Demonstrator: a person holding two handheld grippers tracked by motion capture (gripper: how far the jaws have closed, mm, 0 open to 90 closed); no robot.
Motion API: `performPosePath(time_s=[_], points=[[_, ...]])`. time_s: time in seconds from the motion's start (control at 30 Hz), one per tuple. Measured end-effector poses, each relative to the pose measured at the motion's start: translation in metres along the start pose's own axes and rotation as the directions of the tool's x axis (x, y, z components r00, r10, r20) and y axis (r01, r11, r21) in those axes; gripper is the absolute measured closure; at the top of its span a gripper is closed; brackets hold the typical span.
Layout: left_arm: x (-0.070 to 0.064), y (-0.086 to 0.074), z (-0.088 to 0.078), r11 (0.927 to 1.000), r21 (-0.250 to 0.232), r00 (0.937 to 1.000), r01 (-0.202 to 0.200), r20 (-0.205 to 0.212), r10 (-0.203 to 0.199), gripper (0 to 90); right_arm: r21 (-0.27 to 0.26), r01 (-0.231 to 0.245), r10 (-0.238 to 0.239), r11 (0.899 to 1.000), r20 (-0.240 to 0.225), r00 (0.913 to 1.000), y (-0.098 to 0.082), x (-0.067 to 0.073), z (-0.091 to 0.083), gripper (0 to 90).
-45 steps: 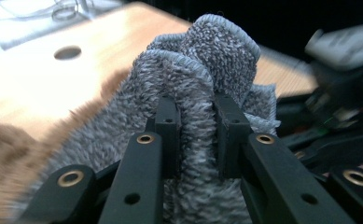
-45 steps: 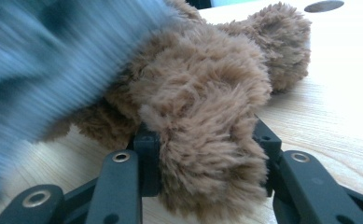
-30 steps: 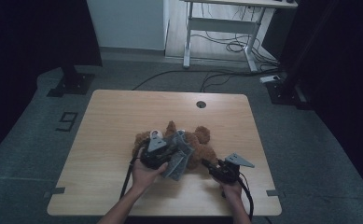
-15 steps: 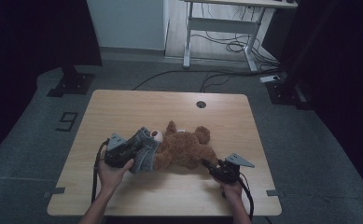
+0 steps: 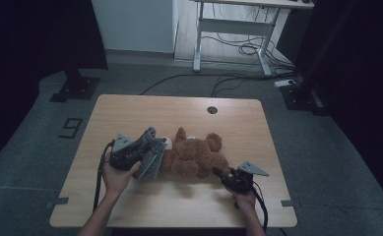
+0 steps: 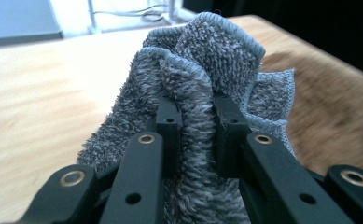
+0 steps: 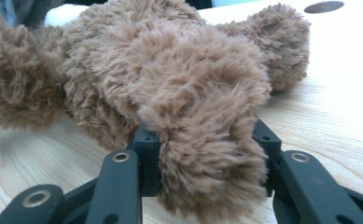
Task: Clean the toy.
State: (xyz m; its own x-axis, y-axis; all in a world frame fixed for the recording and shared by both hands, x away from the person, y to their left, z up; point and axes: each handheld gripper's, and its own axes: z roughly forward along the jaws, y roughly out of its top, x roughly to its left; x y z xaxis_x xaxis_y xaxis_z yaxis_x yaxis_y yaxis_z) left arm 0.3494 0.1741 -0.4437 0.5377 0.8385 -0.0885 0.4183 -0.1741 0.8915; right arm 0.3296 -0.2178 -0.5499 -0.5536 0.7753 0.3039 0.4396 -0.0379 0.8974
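A brown plush teddy bear (image 5: 195, 155) lies on its side in the middle of the wooden table (image 5: 179, 113). My right gripper (image 5: 222, 176) is shut on one of the bear's furry limbs (image 7: 207, 154), at the bear's near right end. A grey fuzzy cloth (image 5: 149, 150) hangs bunched at the bear's left end. My left gripper (image 5: 139, 153) is shut on a fold of that grey cloth (image 6: 195, 126), its jaws pinching the pile from both sides. Behind the cloth the bear's brown fur (image 6: 328, 102) lies blurred.
A round cable hole (image 5: 212, 110) sits near the table's far edge. Beyond the table stands a white desk frame (image 5: 233, 29) with cables on the floor. A black stand base (image 5: 76, 86) is at the far left.
My left gripper has pulled the grey cloth leftward off the bear's body, from over its middle to its left end. The right gripper has stayed on the bear's limb.
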Motion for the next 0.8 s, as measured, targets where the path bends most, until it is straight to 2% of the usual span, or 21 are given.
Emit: performPosePath(time_s=[0.03, 0.07, 0.1, 0.13, 0.2, 0.23, 0.3, 0.33, 0.47, 0.5, 0.57, 0.7, 0.8], points=[[0.0, 0.0, 0.0, 1.0, 0.0, 1.0, 0.0, 0.0, 0.0, 75.3, 0.0, 0.0, 0.0, 1.0, 0.0, 1.0, 0.0, 0.0, 0.0, 57.8], [-0.009, 0.012, 0.006, 0.9997, 0.001, 0.9996, -0.024, 0.013, 0.024, 75.3, 0.0, -0.001, 0.001, 1.0, -0.001, 1.0, 0.0, 0.0, 0.0, 57.7], [-0.009, 0.012, 0.006, 0.9997, 0.001, 0.9996, -0.024, 0.013, 0.024, 75.3, 0.0, -0.001, 0.001, 1.0, -0.001, 1.0, 0.0, 0.0, 0.0, 57.7], [-0.016, 0.023, 0.015, 0.9992, 0.002, 0.9989, -0.041, 0.024, 0.041, 75.3, 0.0, -0.003, 0.003, 1.0, -0.002, 1.0, 0.0, 0.0, 0.0, 57.7], [-0.022, 0.032, 0.024, 0.9988, 0.01, 0.9982, -0.049, 0.035, 0.048, 75.3, 0.0, -0.002, 0.002, 1.0, -0.001, 1.0, 0.0, 0.0, 0.0, 57.7], [-0.022, 0.032, 0.024, 0.9988, 0.01, 0.9982, -0.049, 0.035, 0.048, 75.2, 0.0, -0.002, 0.002, 1.0, -0.001, 1.0, 0.0, 0.0, 0.0, 57.7], [-0.025, 0.038, 0.038, 0.9979, 0.04, 0.9981, -0.051, 0.036, 0.049, 75.1, 0.001, 0.003, -0.003, 1.0, 0.0, 1.0, 0.0, 0.0, 0.0, 57.5], [-0.025, 0.038, 0.038, 0.9979, 0.04, 0.9981, -0.051, 0.036, 0.049, 75.1, 0.001, 0.003, -0.003, 1.0, 0.0, 1.0, 0.0, 0.0, 0.0, 57.5], [-0.021, 0.027, 0.053, 0.9942, 0.099, 0.9986, -0.042, 0.037, 0.038, 75.0, 0.002, 0.007, -0.007, 1.0, -0.004, 1.0, 0.0, -0.001, 0.0, 57.0], [-0.018, 0.019, 0.055, 0.9954, 0.093, 0.9987, -0.023, 0.047, 0.018, 74.8, 0.004, 0.012, -0.012, 1.0, -0.008, 0.9999, 0.0, -0.001, 0.0, 56.5], [-0.018, 0.016, 0.054, 0.996, 0.086, 0.9984, -0.023, 0.053, 0.018, 74.8, 0.006, 0.016, -0.016, 1.0, -0.008, 0.9999, 0.001, 0.0, 0.0, 56.1], [-0.02, 0.006, 0.05, 0.9967, 0.07, 0.9976, -0.041, 0.058, 0.037, 75.0, 0.015, 0.024, -0.024, 1.0, -0.005, 0.9997, 0.001, 0.002, 0.0, 51.1], [-0.021, -0.006, 0.045, 0.9993, 0.034, 0.9966, -0.017, 0.081, 0.015, 75.7, -0.006, 0.03, -0.03, 1.0, 0.008, 0.9995, 0.006, 0.006, -0.005, 40.9]])
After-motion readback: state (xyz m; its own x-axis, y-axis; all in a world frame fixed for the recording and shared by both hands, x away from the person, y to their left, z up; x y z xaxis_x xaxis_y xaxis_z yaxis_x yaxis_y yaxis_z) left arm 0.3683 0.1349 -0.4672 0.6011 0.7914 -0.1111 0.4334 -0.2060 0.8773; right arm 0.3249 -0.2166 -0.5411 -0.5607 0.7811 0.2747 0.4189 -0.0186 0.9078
